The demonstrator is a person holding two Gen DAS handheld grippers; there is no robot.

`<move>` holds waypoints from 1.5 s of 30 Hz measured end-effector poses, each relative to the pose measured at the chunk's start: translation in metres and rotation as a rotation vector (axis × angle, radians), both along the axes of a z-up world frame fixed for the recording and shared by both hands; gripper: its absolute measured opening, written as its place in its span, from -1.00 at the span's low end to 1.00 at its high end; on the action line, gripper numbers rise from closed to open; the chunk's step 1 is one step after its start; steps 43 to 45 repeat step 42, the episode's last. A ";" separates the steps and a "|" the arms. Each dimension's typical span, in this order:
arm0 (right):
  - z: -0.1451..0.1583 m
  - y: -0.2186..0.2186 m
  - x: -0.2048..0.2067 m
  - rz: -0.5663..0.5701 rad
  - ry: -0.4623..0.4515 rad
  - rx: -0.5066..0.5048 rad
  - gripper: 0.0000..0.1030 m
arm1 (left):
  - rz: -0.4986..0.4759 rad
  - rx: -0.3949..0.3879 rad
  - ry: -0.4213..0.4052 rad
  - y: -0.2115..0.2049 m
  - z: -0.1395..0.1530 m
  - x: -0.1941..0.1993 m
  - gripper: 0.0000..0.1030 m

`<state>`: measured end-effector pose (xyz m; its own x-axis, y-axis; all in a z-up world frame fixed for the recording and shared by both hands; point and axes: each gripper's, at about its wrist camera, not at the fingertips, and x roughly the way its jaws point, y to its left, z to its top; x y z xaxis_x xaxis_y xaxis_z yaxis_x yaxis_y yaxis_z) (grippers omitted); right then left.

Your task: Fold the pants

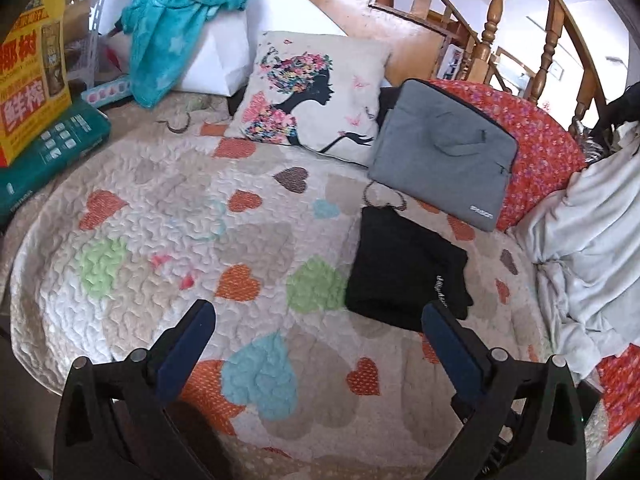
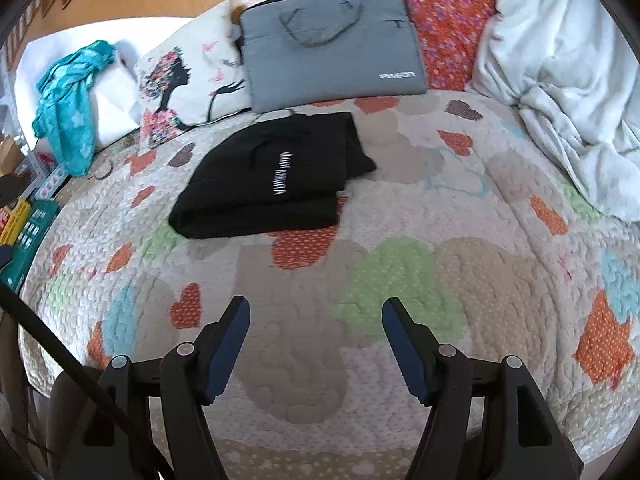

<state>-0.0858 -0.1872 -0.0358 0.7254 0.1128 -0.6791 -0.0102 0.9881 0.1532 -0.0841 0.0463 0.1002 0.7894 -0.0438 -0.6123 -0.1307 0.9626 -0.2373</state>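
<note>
On the heart quilt point(image 2: 400, 280) lies one folded black pants point(image 2: 272, 176), white lettering unreadable; one grey bag point(image 2: 332, 48); left gripper point(image 1: 318, 322) and right gripper point(image 2: 316, 320) both spread apart, empty.

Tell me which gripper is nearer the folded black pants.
Left, probably. The left gripper has the pants just past its right-hand finger; the right gripper sits farther back, pants ahead-left.

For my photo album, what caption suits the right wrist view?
Folded black pants lie on a heart-patterned quilt, with the open right gripper empty.
</note>
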 end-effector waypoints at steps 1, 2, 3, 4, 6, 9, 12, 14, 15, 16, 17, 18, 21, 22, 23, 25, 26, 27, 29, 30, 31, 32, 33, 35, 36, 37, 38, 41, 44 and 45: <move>0.002 0.005 -0.001 0.015 -0.004 -0.009 0.41 | -0.002 0.020 -0.003 -0.001 0.000 -0.001 1.00; 0.002 0.008 -0.001 0.024 -0.007 -0.015 0.42 | -0.006 0.048 -0.011 -0.003 0.001 -0.002 1.00; 0.003 0.010 -0.002 0.033 -0.011 -0.021 0.42 | -0.012 0.092 -0.030 -0.006 0.003 -0.005 1.00; 0.003 0.014 -0.002 0.044 -0.014 -0.026 0.43 | -0.010 0.128 -0.048 -0.009 0.004 -0.008 1.00; 0.003 0.017 -0.003 0.053 -0.014 -0.032 0.43 | 0.019 0.182 -0.083 -0.014 0.006 -0.016 1.00; 0.001 0.020 -0.003 0.059 -0.004 -0.034 0.44 | 0.004 0.175 -0.086 -0.016 0.006 -0.019 1.00; -0.001 0.020 -0.003 0.061 0.006 -0.036 0.44 | -0.039 0.159 -0.042 -0.017 0.001 -0.013 1.00; -0.001 0.021 -0.003 0.064 0.009 -0.043 0.45 | -0.060 0.152 -0.018 -0.019 -0.003 -0.011 1.00; 0.000 0.022 -0.003 0.066 0.009 -0.046 0.45 | -0.066 0.150 -0.008 -0.020 -0.005 -0.010 1.00; 0.001 0.023 -0.003 0.069 0.008 -0.050 0.46 | -0.073 0.149 0.001 -0.021 -0.007 -0.009 1.00; 0.001 0.024 -0.003 0.071 0.008 -0.053 0.46 | -0.076 0.151 0.010 -0.023 -0.009 -0.009 1.00; 0.002 0.024 -0.002 0.074 0.008 -0.056 0.47 | -0.082 0.154 0.018 -0.024 -0.011 -0.009 1.00; 0.002 0.026 0.000 0.080 0.014 -0.061 0.49 | -0.099 0.155 0.036 -0.027 -0.014 -0.006 1.00; 0.001 0.026 0.000 0.082 0.017 -0.062 0.50 | -0.103 0.155 0.041 -0.028 -0.015 -0.006 1.00; 0.001 0.026 0.000 0.082 0.019 -0.063 0.50 | -0.108 0.155 0.048 -0.029 -0.017 -0.005 1.00; 0.000 0.027 0.000 0.084 0.023 -0.065 0.50 | -0.111 0.155 0.056 -0.029 -0.019 -0.005 1.00; -0.001 0.028 0.001 0.084 0.025 -0.066 0.50 | -0.113 0.154 0.060 -0.030 -0.020 -0.004 1.00; -0.001 0.028 0.001 0.084 0.026 -0.066 0.50 | -0.116 0.152 0.065 -0.030 -0.021 -0.003 1.00; -0.001 0.027 0.002 0.084 0.028 -0.065 0.50 | -0.119 0.150 0.071 -0.030 -0.022 -0.002 1.00; -0.001 0.027 0.002 0.084 0.028 -0.065 0.50 | -0.119 0.149 0.074 -0.030 -0.022 -0.002 1.00; -0.001 0.027 0.002 0.084 0.029 -0.065 0.50 | -0.120 0.146 0.076 -0.030 -0.023 -0.002 1.00; -0.001 0.027 0.002 0.084 0.028 -0.066 0.51 | -0.122 0.144 0.079 -0.030 -0.024 -0.001 1.00; -0.001 0.027 0.002 0.084 0.029 -0.067 0.51 | -0.122 0.143 0.083 -0.030 -0.024 0.000 1.00; -0.001 0.028 0.004 0.086 0.032 -0.067 0.51 | -0.124 0.136 0.093 -0.029 -0.027 0.001 1.00; -0.001 0.028 0.004 0.087 0.032 -0.069 0.51 | -0.123 0.131 0.098 -0.028 -0.028 0.002 1.00; -0.001 0.029 0.004 0.089 0.033 -0.071 0.51 | -0.121 0.127 0.106 -0.027 -0.029 0.003 1.00; -0.001 0.030 0.005 0.090 0.033 -0.072 0.51 | -0.118 0.126 0.112 -0.027 -0.030 0.004 1.00; -0.001 0.033 0.006 0.095 0.037 -0.078 0.51 | -0.120 0.114 0.129 -0.024 -0.033 0.005 1.00; -0.001 0.034 0.007 0.096 0.038 -0.081 0.51 | -0.121 0.108 0.135 -0.023 -0.034 0.006 1.00; -0.001 0.034 0.007 0.096 0.038 -0.081 0.51 | -0.121 0.108 0.135 -0.023 -0.034 0.006 1.00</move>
